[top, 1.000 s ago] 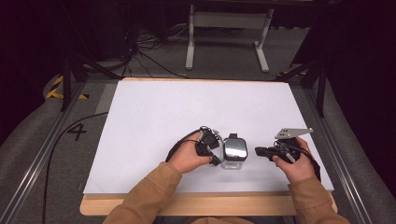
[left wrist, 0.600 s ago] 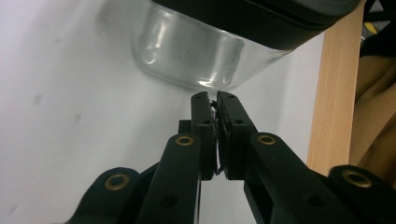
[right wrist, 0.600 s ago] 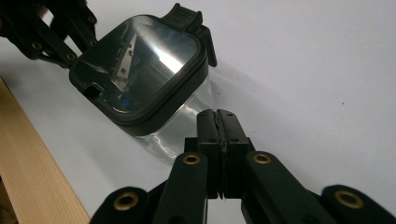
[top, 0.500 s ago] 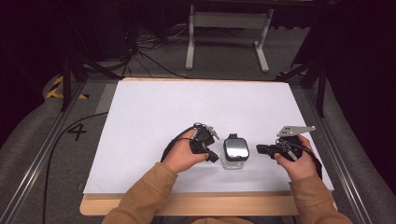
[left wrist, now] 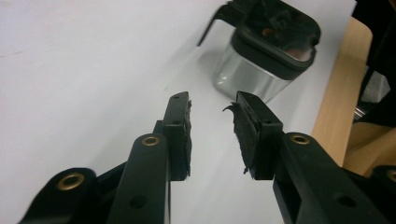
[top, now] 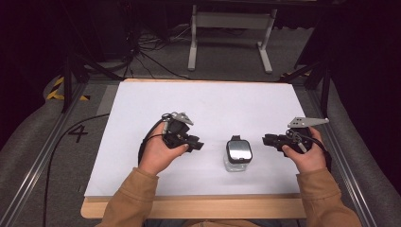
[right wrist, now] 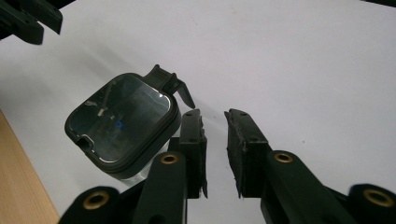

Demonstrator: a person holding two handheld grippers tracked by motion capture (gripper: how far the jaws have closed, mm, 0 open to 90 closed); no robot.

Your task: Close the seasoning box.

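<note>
A small clear container (top: 238, 153) with a black-rimmed square lid and a side latch stands on the white table top (top: 213, 104), near the front. My left gripper (top: 196, 145) lies to its left, pointing at it, a short gap away. In the left gripper view the jaws (left wrist: 212, 105) stand open with nothing between them, and the container (left wrist: 268, 51) sits just beyond. My right gripper (top: 265, 139) is to the container's right, also apart from it. Its jaws (right wrist: 212, 116) are slightly open and empty, with the container (right wrist: 123, 123) beside the left jaw.
The wooden front edge (top: 198, 208) of the table runs below the white sheet. A metal stand (top: 227, 28) and cables (top: 142, 52) lie on the floor behind. White surface extends far back and to both sides. The left gripper's tip (right wrist: 28, 18) shows in the right gripper view.
My left gripper has drawn back to the left, away from the container it was close against. The right gripper has hardly moved. The container stays put.
</note>
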